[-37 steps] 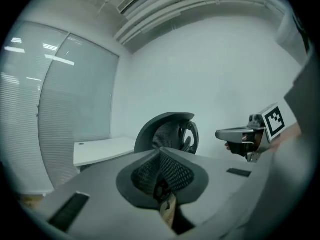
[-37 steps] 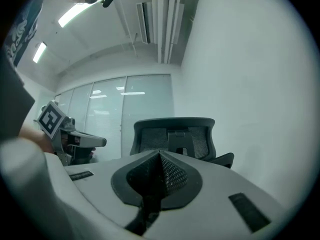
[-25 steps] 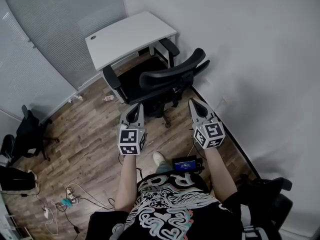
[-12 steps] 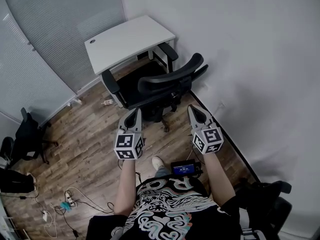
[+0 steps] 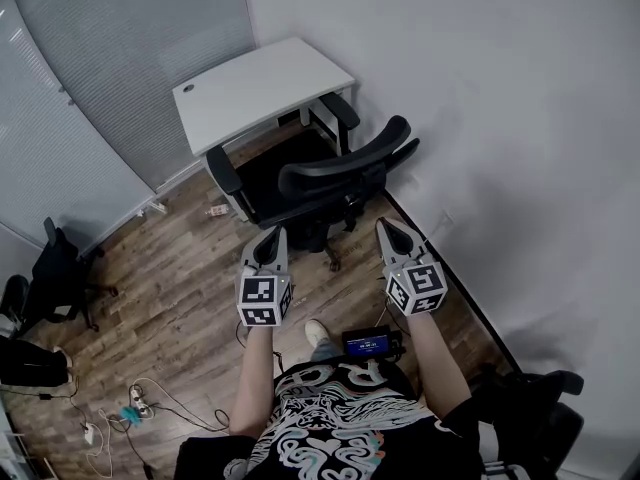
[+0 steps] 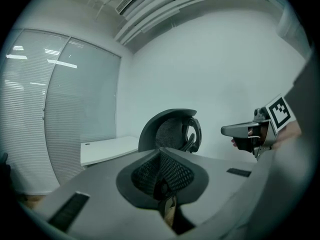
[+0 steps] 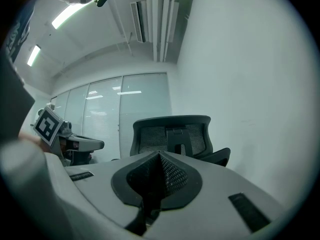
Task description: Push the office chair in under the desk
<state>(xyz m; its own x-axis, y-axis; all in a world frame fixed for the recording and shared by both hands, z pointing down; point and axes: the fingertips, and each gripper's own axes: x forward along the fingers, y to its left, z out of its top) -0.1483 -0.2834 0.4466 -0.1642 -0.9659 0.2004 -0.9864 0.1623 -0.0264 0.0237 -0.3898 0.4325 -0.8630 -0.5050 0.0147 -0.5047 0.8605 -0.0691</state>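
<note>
Both your tongs are closed, with nothing in them. Your left gripper [image 5: 268, 238] and right gripper [image 5: 392, 228] sit side by side at lower centre of the head view, pointing at the office chair [image 5: 325, 173]. The chair is mid-frame, backrest toward you, untouched. The desk [image 5: 255, 83] is just above it, upper centre, with the seat at its near edge.

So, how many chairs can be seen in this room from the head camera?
3. The office chair stands at the desk; a second black chair is by the left edge; a third chair is at bottom right. Dark shapes at far left may hide more.
</note>
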